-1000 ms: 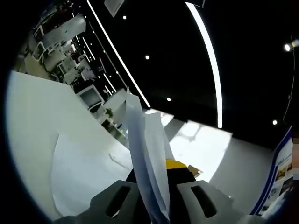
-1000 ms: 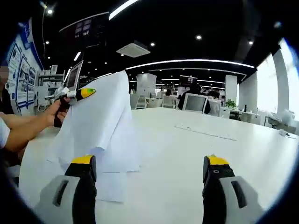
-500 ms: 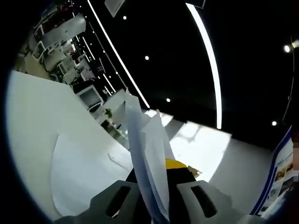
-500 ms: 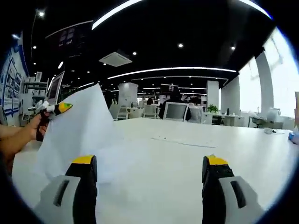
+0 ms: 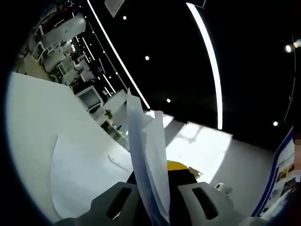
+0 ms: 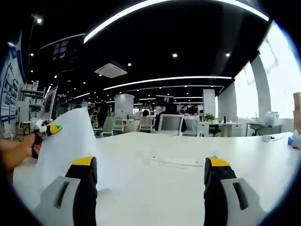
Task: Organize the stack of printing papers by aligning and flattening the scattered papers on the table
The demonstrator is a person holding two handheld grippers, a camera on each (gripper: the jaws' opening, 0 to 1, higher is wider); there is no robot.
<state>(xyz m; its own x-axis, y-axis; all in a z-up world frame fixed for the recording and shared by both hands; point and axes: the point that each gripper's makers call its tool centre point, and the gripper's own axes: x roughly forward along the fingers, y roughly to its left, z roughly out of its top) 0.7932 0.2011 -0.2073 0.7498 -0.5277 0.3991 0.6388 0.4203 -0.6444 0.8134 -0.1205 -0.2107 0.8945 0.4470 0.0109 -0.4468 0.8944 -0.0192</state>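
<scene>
In the left gripper view my left gripper is shut on a few white paper sheets that stand upright between its jaws, their top corners fanned apart. More white paper hangs down toward the white table. In the right gripper view my right gripper stands open above the table, nothing between its yellow-tipped fingers. At the left of that view a hand holds the left gripper, which lifts the paper sheets off the table.
A long thin strip lies flat on the table in the middle distance. Desks, monitors and chairs stand at the back of the office. A blue poster wall is at the far left. Small items sit at the table's right end.
The right gripper's view has swung right and tilted up, so the lifted paper sits further left and smaller. The left gripper keeps its hold; the sheets' top corners shifted slightly.
</scene>
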